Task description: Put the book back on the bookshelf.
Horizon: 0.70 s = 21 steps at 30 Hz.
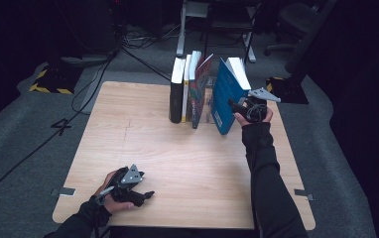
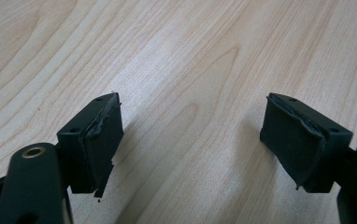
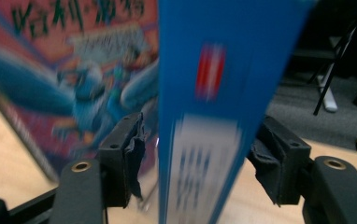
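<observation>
At the far edge of the tabletop, a blue book stands upright on its lower edge, just right of a short row of other standing books. Its long axis runs up and down, with a slight lean; its blue cover faces the row and its white page block shows along the top, toward the back. In the high view its spine edge points toward the person. A small gap separates it from the nearest book in the row, a colourful illustrated one that leans a little toward it.

The right gripper is at the blue book's near right side, held by the right hand. In the right gripper view the blue book rises between the two black jaws, with a clear gap at the left pad; the right pad sits close beside the book, so the jaws stand apart around it rather than clamped, though that view is blurred.

The left gripper rests low over the near left of the tabletop, well apart from the books, in the left hand. In the left gripper view its jaws stand wide apart over bare wood, with nothing between them
</observation>
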Each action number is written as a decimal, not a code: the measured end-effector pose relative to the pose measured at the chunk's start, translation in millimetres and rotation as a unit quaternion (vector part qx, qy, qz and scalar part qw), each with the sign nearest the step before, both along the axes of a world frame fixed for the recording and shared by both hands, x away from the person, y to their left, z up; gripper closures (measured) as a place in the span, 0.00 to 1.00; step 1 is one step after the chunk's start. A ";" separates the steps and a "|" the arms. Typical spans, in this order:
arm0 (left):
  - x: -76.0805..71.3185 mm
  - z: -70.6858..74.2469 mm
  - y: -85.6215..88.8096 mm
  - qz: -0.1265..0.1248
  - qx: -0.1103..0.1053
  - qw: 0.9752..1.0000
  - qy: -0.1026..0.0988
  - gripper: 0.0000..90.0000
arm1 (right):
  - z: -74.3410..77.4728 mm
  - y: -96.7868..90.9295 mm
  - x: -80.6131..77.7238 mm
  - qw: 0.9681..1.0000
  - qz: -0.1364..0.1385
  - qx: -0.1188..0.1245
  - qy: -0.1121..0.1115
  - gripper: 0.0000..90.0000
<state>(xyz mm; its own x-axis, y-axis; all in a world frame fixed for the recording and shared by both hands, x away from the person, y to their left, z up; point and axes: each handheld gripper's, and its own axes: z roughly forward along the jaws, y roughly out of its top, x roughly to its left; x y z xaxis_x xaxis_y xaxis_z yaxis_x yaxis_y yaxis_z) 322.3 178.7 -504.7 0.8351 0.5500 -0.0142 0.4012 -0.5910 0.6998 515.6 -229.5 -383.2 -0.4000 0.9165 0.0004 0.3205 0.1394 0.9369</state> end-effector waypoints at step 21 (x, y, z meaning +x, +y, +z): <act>-0.3 0.1 -0.1 0.001 0.000 1.000 0.000 0.23 | -111.1 26.4 -7.6 0.997 -0.043 -0.013 0.061 0.67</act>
